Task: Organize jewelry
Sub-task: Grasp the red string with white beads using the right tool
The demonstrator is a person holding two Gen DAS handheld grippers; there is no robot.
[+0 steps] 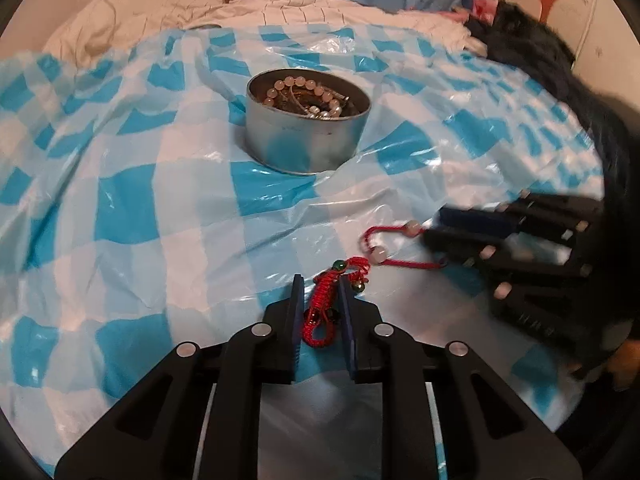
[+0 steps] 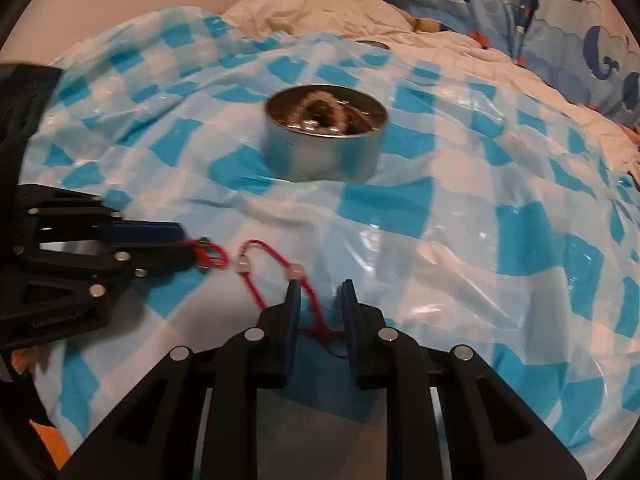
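two red bracelets (image 1: 326, 304) (image 2: 276, 276), one tin (image 1: 306, 136), two grippers (image 1: 320, 292) (image 2: 320, 300).

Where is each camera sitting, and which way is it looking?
Left wrist view: sits on the left gripper, looks forward over the checkered sheet to the tin; its own jaws straddle a red braided bracelet; right gripper shows at right.
Right wrist view: sits on the right gripper, faces the same tin; its jaws straddle a red beaded cord; left gripper at left.
Shared: tin, sheet, both red pieces.
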